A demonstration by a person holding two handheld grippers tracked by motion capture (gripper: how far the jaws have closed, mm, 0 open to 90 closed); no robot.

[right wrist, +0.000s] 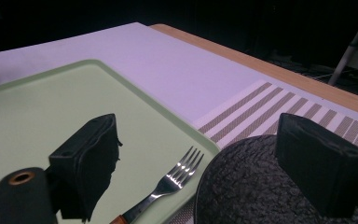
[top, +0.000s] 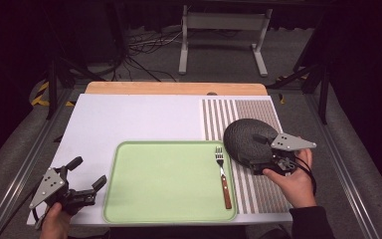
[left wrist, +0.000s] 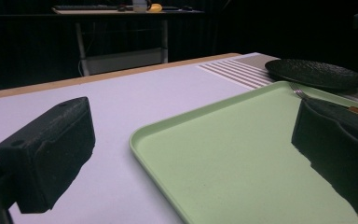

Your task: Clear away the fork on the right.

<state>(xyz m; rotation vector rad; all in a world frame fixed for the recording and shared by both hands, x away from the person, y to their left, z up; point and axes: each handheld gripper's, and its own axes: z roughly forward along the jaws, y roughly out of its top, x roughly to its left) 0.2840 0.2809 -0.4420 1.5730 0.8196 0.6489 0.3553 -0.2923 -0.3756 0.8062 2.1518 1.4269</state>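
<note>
While the left hand-held gripper (top: pixel 85 178) waits released, the right hand-held gripper (right wrist: pixel 196 163), jaws spread over the black plate (top: pixel 247 138), should probably close squarely on its rim.

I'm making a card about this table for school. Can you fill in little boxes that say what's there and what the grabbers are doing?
tray: green tray, middle of the white table
fork: fork lying on the tray's right side
plate: black plate on the striped mat
left gripper: open, beside the tray
right gripper: open, over the plate's edge
</note>
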